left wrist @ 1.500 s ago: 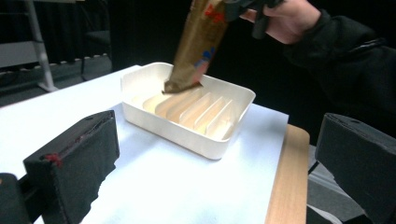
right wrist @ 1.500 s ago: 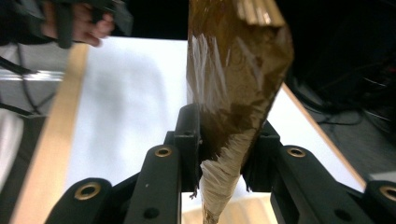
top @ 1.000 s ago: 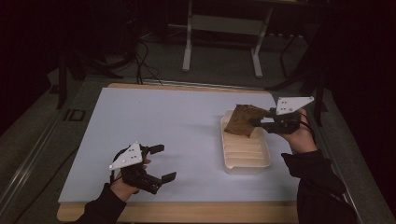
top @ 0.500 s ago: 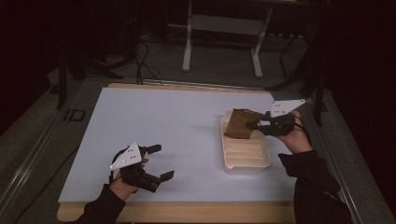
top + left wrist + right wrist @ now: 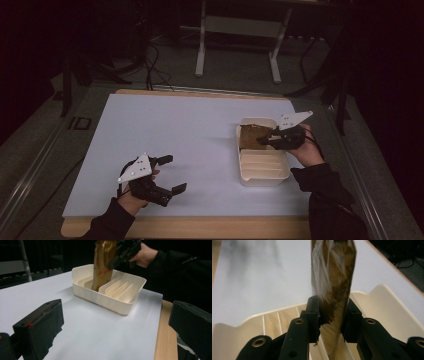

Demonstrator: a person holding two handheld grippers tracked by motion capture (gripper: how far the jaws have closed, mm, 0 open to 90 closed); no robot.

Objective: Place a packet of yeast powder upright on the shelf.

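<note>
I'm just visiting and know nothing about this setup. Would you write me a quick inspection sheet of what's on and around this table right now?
Surface: white sheet covering a wooden table.
Job's things: cream tray with dividers, on the right side; brown packet held upright, its lower end in a slot at the tray's far end.
Clutter: nothing seen.
Grippers: right gripper shut on the packet over the tray; left gripper open, holding nothing, near the front edge.
Cables: dark cables on the floor beyond the table.
Surroundings: dim room, grey metal stand behind the table.
</note>
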